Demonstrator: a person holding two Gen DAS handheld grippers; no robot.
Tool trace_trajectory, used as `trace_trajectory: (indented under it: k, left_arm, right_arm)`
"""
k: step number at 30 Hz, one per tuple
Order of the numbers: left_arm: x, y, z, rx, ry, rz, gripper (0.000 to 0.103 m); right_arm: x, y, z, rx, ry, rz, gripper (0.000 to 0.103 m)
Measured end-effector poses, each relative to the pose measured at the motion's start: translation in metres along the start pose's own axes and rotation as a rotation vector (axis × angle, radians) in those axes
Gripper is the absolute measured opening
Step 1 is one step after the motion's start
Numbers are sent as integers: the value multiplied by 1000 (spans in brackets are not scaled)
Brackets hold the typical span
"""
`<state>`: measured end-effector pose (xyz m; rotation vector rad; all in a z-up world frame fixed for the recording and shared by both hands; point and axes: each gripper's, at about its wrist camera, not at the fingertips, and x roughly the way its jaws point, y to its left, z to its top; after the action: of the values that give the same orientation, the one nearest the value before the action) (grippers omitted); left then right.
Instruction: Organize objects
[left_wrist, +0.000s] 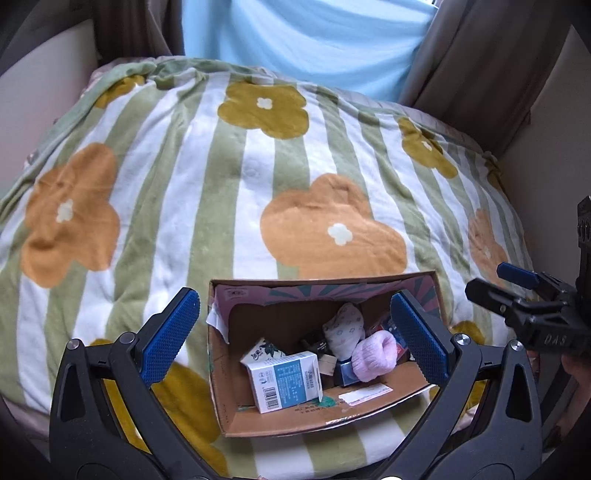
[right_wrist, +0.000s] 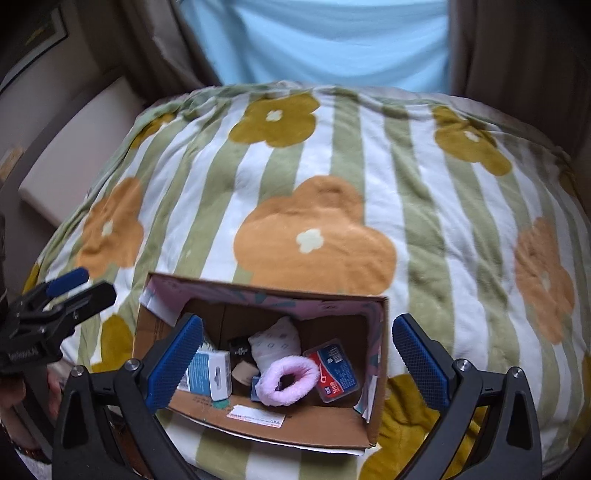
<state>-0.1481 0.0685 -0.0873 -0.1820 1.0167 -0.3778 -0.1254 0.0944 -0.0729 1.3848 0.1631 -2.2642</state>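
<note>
your cardboard box (left_wrist: 280, 421) sits open on the near part of the bed, and everything you're sorting lies inside it: a white and blue carton (left_wrist: 282, 380) leans at the left, a pale patterned sock (left_wrist: 343, 328) stands near the back, a fluffy pink sock (right_wrist: 286, 380) is rolled up in front of it, and a red packet (right_wrist: 334, 371) rests tilted against the right wall. a small dark item sits between the carton and the socks, too small to tell what it is. the box's inner flaps are printed pink and teal, and a white label is stuck to the near wall. your left gripper (left_wrist: 295, 343) hovers above the box with its blue pads spread wide and nothing between them; your right gripper (right_wrist: 297, 360) hovers the same way, fingers apart and empty. under the box lies a blanket (left_wrist: 221, 177) striped green and white with orange and mustard flowers. behind the bed hangs a light blue curtain (right_wrist: 317, 40) between brown drapes.
</note>
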Motion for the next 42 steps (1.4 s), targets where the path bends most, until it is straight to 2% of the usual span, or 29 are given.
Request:
trace_trajectory:
  k: [4,11,42]
  left_arm:
    - [-11,-6,7,27,-10,9,103]
    - [-16,-11,7,13,-41,10,103]
    - [2,3,3,23,-22,21,103]
  right_arm:
    - [-13,-3,10,21,-25,-38,102]
    - [-20,-3,10,3,-62,-97,102]
    - [-8,-7,6,61,-40,-145,102]
